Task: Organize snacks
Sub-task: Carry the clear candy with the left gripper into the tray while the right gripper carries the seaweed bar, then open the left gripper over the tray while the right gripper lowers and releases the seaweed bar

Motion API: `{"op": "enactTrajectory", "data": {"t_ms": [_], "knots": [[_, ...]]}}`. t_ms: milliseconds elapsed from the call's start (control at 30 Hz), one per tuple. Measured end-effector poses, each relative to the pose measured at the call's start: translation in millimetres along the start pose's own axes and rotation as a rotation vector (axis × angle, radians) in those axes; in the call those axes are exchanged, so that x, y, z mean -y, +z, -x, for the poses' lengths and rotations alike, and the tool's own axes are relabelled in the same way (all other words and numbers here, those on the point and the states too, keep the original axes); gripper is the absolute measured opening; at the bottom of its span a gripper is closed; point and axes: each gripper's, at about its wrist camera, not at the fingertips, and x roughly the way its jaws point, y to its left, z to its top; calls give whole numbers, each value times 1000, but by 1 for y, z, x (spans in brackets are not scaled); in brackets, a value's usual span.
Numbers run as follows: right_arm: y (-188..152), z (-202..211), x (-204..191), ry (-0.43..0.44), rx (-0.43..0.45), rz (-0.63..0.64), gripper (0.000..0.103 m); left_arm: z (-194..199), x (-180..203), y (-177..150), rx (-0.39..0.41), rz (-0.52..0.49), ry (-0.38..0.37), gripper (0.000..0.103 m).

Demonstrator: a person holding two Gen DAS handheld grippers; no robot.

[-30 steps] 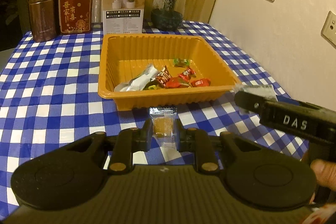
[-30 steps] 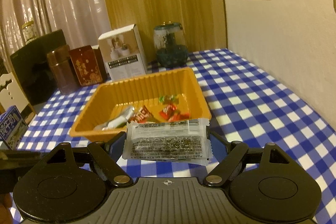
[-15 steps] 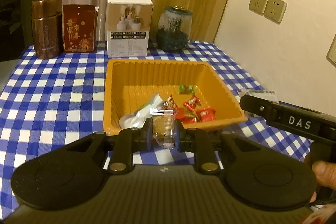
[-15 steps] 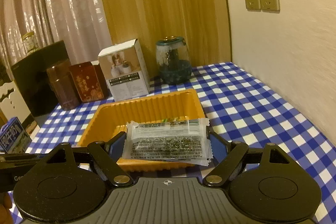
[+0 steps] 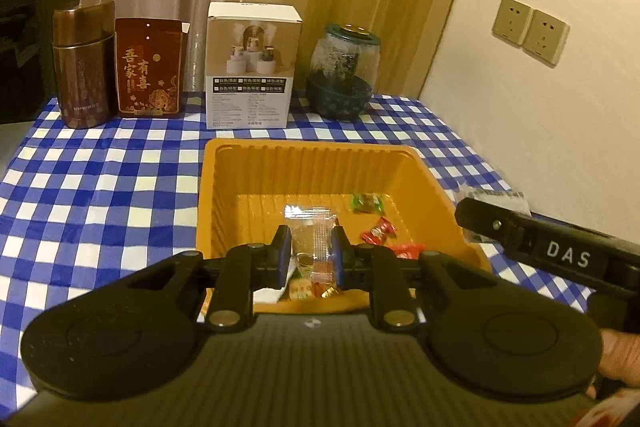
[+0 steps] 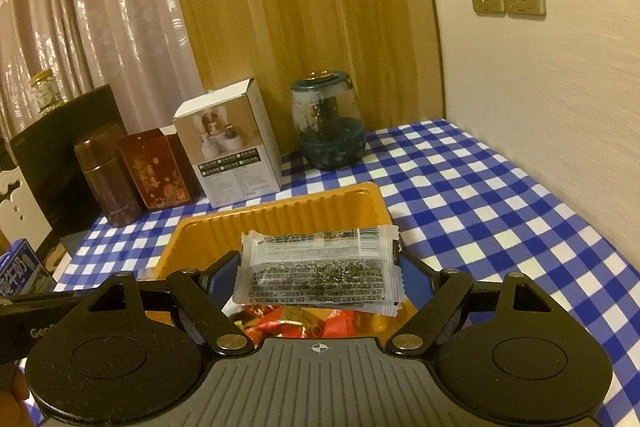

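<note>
Both grippers hang over the orange tray [image 5: 248,183], each holding a snack. Left gripper [image 5: 309,247] pinches a small clear packet [image 5: 310,233] (a yellowish biscuit inside). Right gripper [image 6: 318,279] clamps a flat translucent sesame bar packet [image 6: 320,269], dark and speckled. Red candies [image 5: 378,231] lie below; at twelve o'clock stands a white box [image 5: 250,71].

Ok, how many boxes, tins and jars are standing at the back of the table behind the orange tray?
Boxes: 2, the red box and the white box
Tins: 1, the brown tin
Jars: 1, the glass jar
Total: 4
</note>
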Motion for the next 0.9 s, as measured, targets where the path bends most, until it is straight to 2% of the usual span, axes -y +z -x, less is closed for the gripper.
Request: {"op": "enactTrajectory", "data": {"t_ms": [367,900], "knots": [[11,-33,1,-12,-13,-12,82,-27,-14,16,-7,21,18,19],[16,-71,3,-27,-35,-27,82,-62,-27,21,-25,31,34,19]]}}
